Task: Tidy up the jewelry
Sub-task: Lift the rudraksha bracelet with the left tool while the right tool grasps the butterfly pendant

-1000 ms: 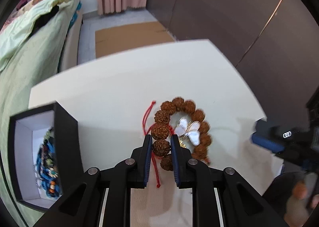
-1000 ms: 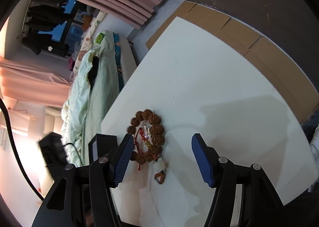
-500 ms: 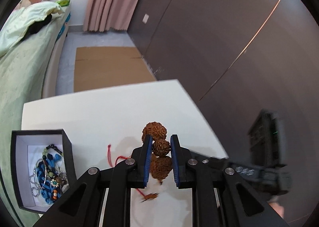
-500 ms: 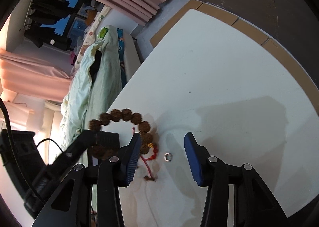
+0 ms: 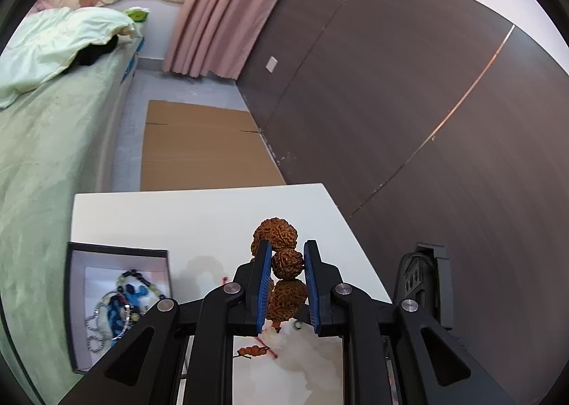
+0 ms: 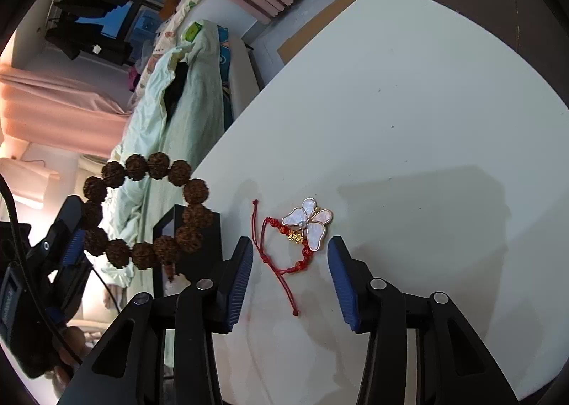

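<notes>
White table (image 5: 199, 216) fills the left wrist view beside a dark wall, with a bed at left; the left gripper (image 5: 287, 262) has its jaws nearly closed on a bead of the bracelet (image 5: 281, 241), lifted above the table, near the open box (image 5: 117, 255) of jewelry. From the right wrist, the right gripper (image 6: 290, 252) hovers with jaws half open, just closing, around the butterfly charm (image 6: 311, 223) and red cord (image 6: 274, 262) lying on the table, gripping nothing.

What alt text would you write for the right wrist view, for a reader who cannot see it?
The open right gripper straddles a red cord bracelet and white butterfly brooch on a white table. At left, the left gripper holds up a brown wrinkled-bead bracelet.
</notes>
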A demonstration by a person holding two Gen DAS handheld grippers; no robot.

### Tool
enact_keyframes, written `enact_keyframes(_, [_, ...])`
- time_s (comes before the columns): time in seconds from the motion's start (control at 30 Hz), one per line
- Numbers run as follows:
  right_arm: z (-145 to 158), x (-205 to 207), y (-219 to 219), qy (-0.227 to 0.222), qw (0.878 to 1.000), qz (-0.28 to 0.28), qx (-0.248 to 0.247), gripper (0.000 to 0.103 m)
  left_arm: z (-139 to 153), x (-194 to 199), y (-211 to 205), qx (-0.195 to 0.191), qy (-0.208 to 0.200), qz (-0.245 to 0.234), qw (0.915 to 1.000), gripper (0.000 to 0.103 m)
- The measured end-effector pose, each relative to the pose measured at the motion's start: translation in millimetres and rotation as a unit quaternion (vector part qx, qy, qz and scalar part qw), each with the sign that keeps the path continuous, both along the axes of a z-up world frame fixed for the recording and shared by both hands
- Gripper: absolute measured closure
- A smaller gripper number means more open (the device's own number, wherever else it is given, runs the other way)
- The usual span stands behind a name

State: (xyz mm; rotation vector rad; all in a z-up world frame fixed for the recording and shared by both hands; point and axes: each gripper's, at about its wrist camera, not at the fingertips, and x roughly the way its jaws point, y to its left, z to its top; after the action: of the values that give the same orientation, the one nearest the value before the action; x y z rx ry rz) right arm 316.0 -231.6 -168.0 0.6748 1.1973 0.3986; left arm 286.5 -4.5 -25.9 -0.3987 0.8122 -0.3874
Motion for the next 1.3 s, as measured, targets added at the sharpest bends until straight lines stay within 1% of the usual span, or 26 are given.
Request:
enact_keyframes(0.13, [0,5,10,-0.013,0.998,0.000,-0.055,0.059,4,-4,12,-0.007,-0.004,0.012,0.9999,0.084])
enact_keyframes(0.23, [2,12,24,-0.024,0.995,0.017,-0.097,0.059,6,-7,20,-0.011,-0.007,0.019,0.9997,0.084])
enact_keyframes(0.33, [1,16,35,-0.027,0.992,0.032,-0.121,0.059,7,-10,28,-0.013,-0.009,0.025,0.9996,0.084])
enact_keyframes(0.5, [4,19,54,-0.041,0.979,0.055,-0.192,0.059,8,-14,38,-0.016,-0.012,0.030,0.9994,0.084])
enact_keyframes(0.63, [6,19,61,-0.052,0.973,0.059,-0.218,0.059,8,-16,42,-0.019,-0.012,0.033,0.9992,0.084])
enact_keyframes(0.67, [6,20,62,-0.053,0.972,0.059,-0.222,0.063,7,-16,44,-0.019,-0.012,0.034,0.9992,0.084])
enact_keyframes(0.7, [6,21,62,-0.054,0.970,0.059,-0.232,0.070,7,-17,46,-0.018,-0.011,0.035,0.9991,0.084])
enact_keyframes(0.73, [6,20,61,-0.054,0.968,0.058,-0.240,0.070,7,-17,48,-0.019,-0.011,0.037,0.9991,0.084])
enact_keyframes(0.83, [7,16,54,-0.052,0.971,0.058,-0.225,0.072,5,-18,52,-0.021,-0.009,0.041,0.9989,0.084])
enact_keyframes(0.87, [7,14,51,-0.050,0.973,0.056,-0.217,0.081,5,-18,54,-0.022,-0.008,0.042,0.9988,0.084])
enact_keyframes(0.9, [8,14,48,-0.049,0.979,0.055,-0.192,0.085,5,-18,55,-0.022,-0.008,0.044,0.9988,0.084])
enact_keyframes(1.03, [8,12,34,-0.030,0.987,0.044,-0.154,0.087,9,-19,58,-0.023,-0.010,0.047,0.9986,0.084])
enact_keyframes(1.07, [9,11,32,-0.028,0.988,0.040,-0.145,0.090,10,-19,58,-0.024,-0.012,0.047,0.9985,0.084])
enact_keyframes(1.1, [10,10,30,-0.029,0.989,0.039,-0.139,0.101,12,-20,59,-0.025,-0.014,0.048,0.9985,0.084])
enact_keyframes(1.3, [27,1,30,-0.050,0.990,0.038,-0.130,0.101,19,-27,65,-0.025,-0.021,0.058,0.9978,0.084])
